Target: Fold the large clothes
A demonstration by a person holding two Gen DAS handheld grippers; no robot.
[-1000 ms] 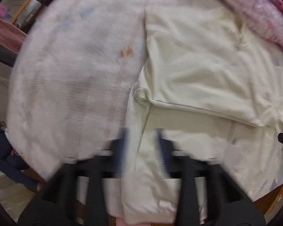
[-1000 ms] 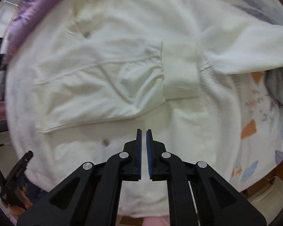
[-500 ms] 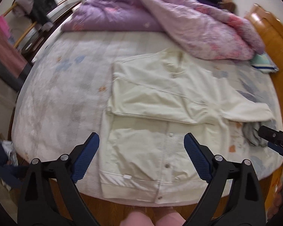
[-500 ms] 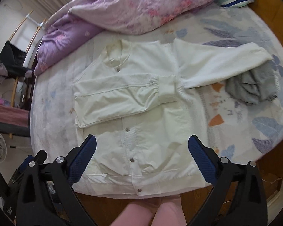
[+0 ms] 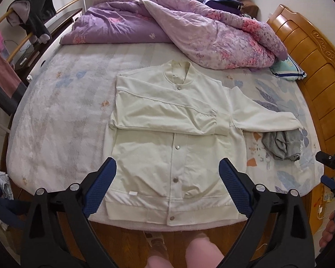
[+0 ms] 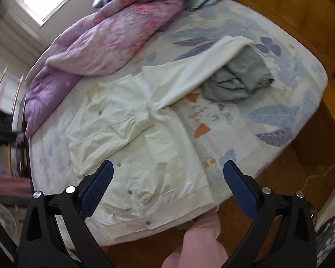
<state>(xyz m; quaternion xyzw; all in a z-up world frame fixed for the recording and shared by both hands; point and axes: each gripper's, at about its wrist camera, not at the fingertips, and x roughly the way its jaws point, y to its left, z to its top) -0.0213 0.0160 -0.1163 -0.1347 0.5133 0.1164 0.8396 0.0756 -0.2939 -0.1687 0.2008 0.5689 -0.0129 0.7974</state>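
Note:
A cream snap-front jacket (image 5: pixel 167 151) lies flat on the bed, hem toward me and collar at the far end. Its left sleeve (image 5: pixel 167 116) is folded across the chest. The other sleeve (image 5: pixel 263 116) stretches out to the right, its cuff by a grey garment. My left gripper (image 5: pixel 167 165) hangs open high above the hem, nothing between its fingers. My right gripper (image 6: pixel 167 164) is also open and empty above the jacket (image 6: pixel 145 156), and its tip shows at the right edge of the left wrist view. The spread sleeve (image 6: pixel 201 71) looks blurred in the right wrist view.
A crumpled grey garment (image 5: pixel 281 143) lies on the patterned bed sheet (image 5: pixel 55 122) right of the jacket. A purple quilt (image 5: pixel 189 26) is heaped at the far side, with a pillow (image 5: pixel 288 69) by the wooden headboard (image 5: pixel 312 67). A clothes rack (image 5: pixel 29 22) stands left. Pink-clad legs (image 5: pixel 198 254) are at the bed's near edge.
Both grippers opened wide and lifted away from the jacket, from close over the fabric to high above the bed. The sleeve stays folded across the chest. The right wrist view swung rightward.

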